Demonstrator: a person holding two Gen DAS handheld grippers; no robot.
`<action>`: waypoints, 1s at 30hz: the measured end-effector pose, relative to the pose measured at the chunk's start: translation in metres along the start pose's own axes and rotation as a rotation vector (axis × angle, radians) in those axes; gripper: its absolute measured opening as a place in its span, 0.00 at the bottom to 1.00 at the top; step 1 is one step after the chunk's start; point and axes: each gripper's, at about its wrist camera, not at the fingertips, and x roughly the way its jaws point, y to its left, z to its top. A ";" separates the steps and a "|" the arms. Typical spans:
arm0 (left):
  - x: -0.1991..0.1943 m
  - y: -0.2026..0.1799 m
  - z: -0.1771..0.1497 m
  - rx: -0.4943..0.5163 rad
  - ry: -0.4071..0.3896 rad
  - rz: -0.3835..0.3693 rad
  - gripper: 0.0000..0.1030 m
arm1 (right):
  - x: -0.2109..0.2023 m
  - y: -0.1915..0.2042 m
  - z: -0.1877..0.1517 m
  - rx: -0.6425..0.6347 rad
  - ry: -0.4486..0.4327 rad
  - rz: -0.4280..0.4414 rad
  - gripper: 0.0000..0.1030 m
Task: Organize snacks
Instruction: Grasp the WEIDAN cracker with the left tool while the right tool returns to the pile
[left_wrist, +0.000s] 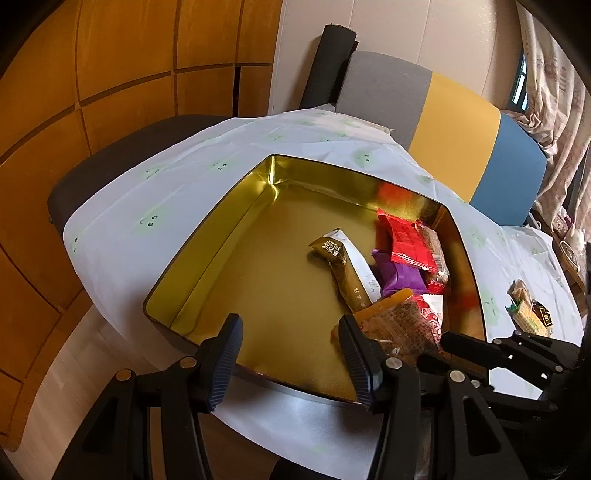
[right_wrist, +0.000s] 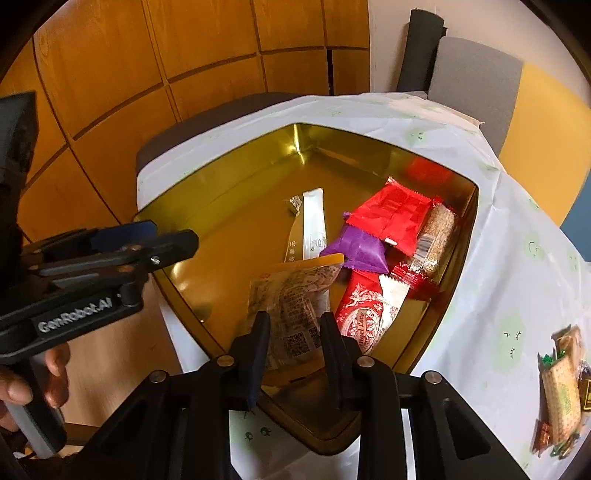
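A gold tin box (left_wrist: 207, 236) (right_wrist: 192, 206) sits on the table and holds several snack packs: a red pack (left_wrist: 410, 240) (right_wrist: 391, 214), a purple pack (left_wrist: 399, 275) (right_wrist: 354, 251) and a white-and-gold stick (left_wrist: 347, 269) (right_wrist: 310, 229). My right gripper (right_wrist: 293, 332) is shut on a clear orange-topped snack pack (right_wrist: 291, 295) (left_wrist: 402, 325) just above the box's near corner. My left gripper (left_wrist: 291, 354) is open and empty over the box's near rim; it also shows in the right wrist view (right_wrist: 147, 240).
A white cloth with green prints (left_wrist: 184, 162) (right_wrist: 509, 295) covers the table. Several loose snacks (left_wrist: 528, 314) (right_wrist: 561, 384) lie on the cloth to the right of the box. A grey, yellow and blue chair (left_wrist: 454, 122) stands behind. Wooden panels (left_wrist: 110, 74) lie to the left.
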 end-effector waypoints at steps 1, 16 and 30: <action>-0.001 -0.001 0.000 0.001 -0.001 0.000 0.53 | -0.002 0.000 0.000 0.005 -0.005 -0.001 0.28; -0.008 -0.013 0.001 0.029 -0.025 -0.011 0.53 | -0.060 -0.036 -0.010 0.077 -0.114 -0.088 0.44; -0.013 -0.032 0.000 0.088 -0.030 -0.038 0.53 | -0.092 -0.112 -0.046 0.152 -0.075 -0.252 0.69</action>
